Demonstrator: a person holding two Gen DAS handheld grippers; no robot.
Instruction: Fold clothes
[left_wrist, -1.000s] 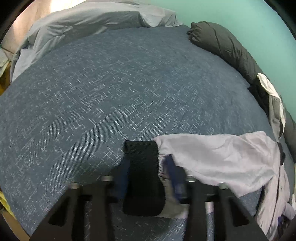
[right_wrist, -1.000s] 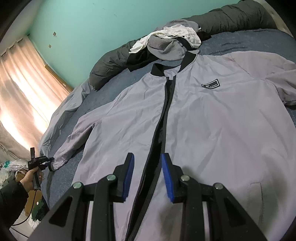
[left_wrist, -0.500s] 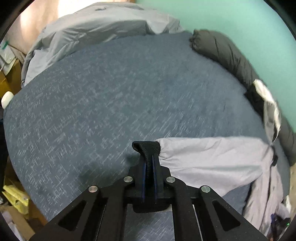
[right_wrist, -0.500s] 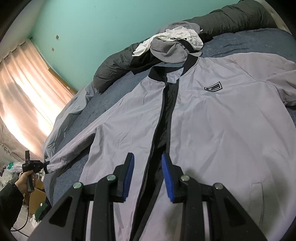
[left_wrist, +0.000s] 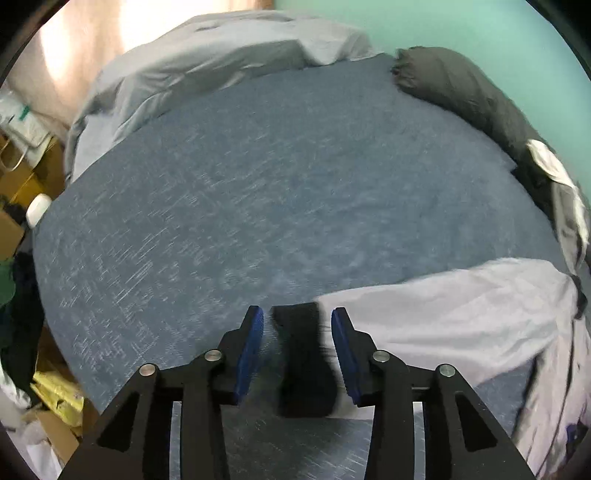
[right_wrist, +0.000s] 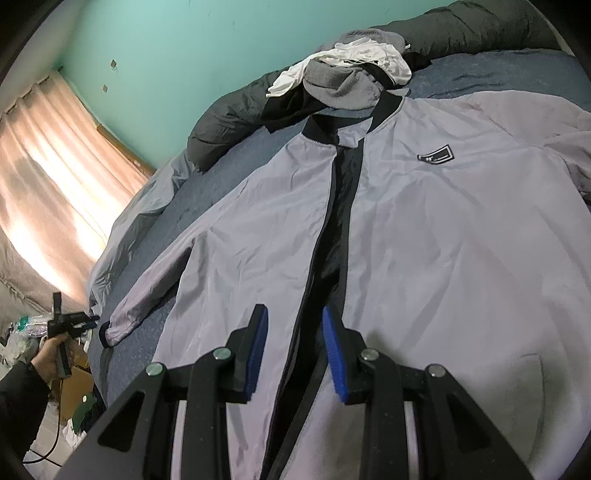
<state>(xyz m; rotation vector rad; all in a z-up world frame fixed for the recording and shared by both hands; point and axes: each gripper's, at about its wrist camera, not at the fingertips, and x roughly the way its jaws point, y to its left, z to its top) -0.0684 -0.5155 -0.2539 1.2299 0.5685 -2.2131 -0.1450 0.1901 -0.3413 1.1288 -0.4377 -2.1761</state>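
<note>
Two grippers: one in each of the person's hands, both over the bed
Jacket (right_wrist: 424, 236): grey with black trim, spread front-up on the blue bed cover (left_wrist: 258, 192), zip open down the middle, collar toward the far wall
Left sleeve (left_wrist: 443, 306): stretched out across the bed cover, its black cuff (left_wrist: 301, 354) at the near edge
Left gripper (left_wrist: 297, 345): jaws have just been opening; the cuff lies between the blue pads, which stand clear of it on both sides, so nothing is gripped
Right gripper (right_wrist: 293, 354): partly open, holding nothing, poised above the jacket's lower front with the open zip line between its pads
Clothes pile (right_wrist: 351, 77): grey and white garments heaped beyond the collar, against a dark rolled duvet (right_wrist: 236, 118)
</note>
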